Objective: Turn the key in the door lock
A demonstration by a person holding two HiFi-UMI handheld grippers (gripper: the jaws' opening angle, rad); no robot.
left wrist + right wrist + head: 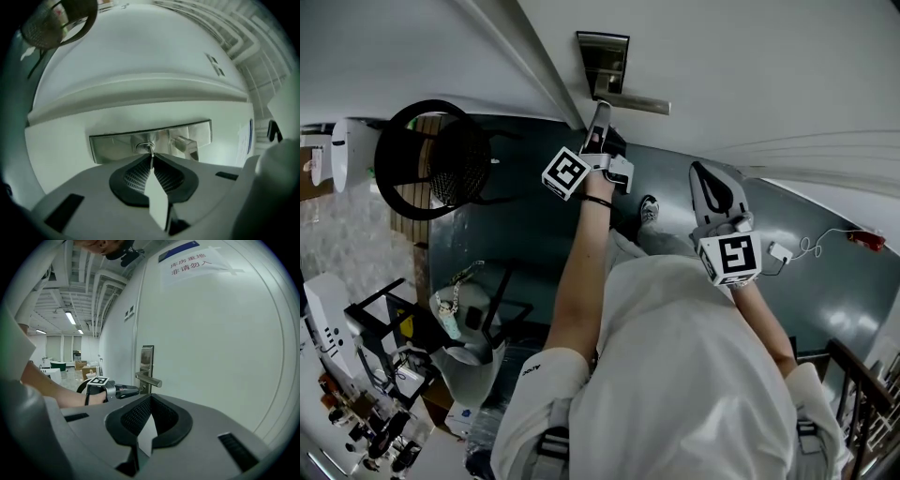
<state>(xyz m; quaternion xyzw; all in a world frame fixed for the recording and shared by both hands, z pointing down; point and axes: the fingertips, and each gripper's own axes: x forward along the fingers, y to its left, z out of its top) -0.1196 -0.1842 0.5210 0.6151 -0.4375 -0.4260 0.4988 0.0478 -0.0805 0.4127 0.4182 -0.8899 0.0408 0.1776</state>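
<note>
A steel lock plate [602, 58] with a lever handle [630, 102] sits on the white door [750, 66]. My left gripper [601, 107] reaches up to the plate, below the handle. In the left gripper view the jaws are shut on a small key [150, 149] that stands in the keyhole of the lock plate [112, 145], beside the handle [186, 146]. My right gripper [697, 170] hangs off to the right, close to the door and touching nothing. Its jaws meet at the tip with nothing between them [150, 398]. From there I see the left gripper [125, 391] at the lock plate [147, 357].
A black round chair [431, 159] stands on the dark floor to the left. A white cable and plug [789, 251] and a small red object [865, 239] lie on the floor to the right. A paper notice [190, 261] hangs high on the door. A dark railing [853, 375] runs at bottom right.
</note>
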